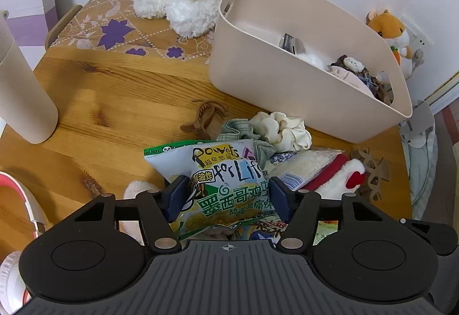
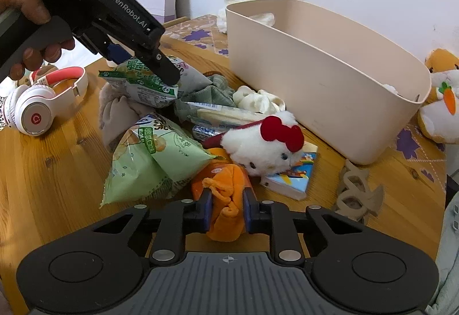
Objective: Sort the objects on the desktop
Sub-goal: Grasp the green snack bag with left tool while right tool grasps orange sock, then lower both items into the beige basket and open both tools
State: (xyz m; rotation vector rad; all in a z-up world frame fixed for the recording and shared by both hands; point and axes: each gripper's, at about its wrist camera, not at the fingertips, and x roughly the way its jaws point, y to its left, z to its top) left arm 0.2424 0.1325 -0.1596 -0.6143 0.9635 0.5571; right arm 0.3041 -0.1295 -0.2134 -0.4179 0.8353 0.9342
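My left gripper [image 1: 226, 194] is shut on a white and green snack bag [image 1: 223, 174] and holds it above the pile; the right wrist view shows this bag [image 2: 143, 82] raised off the table in that gripper [image 2: 143, 62]. My right gripper [image 2: 228, 210] is shut on an orange drawstring pouch [image 2: 226, 194] at the front of the pile. A beige storage bin [image 1: 287, 80] stands behind the pile, also in the right wrist view [image 2: 315, 68], with several small items inside.
On the wooden table [image 1: 114, 91] lie a light green snack bag [image 2: 155, 160], a white plush with a red bow [image 2: 264, 143], a cream scrunchie [image 1: 281, 128], brown hair claws [image 1: 203, 117], a small book [image 2: 295, 174] and pink-white headphones [image 2: 43, 103]. A beige tumbler [image 1: 23, 85] stands left.
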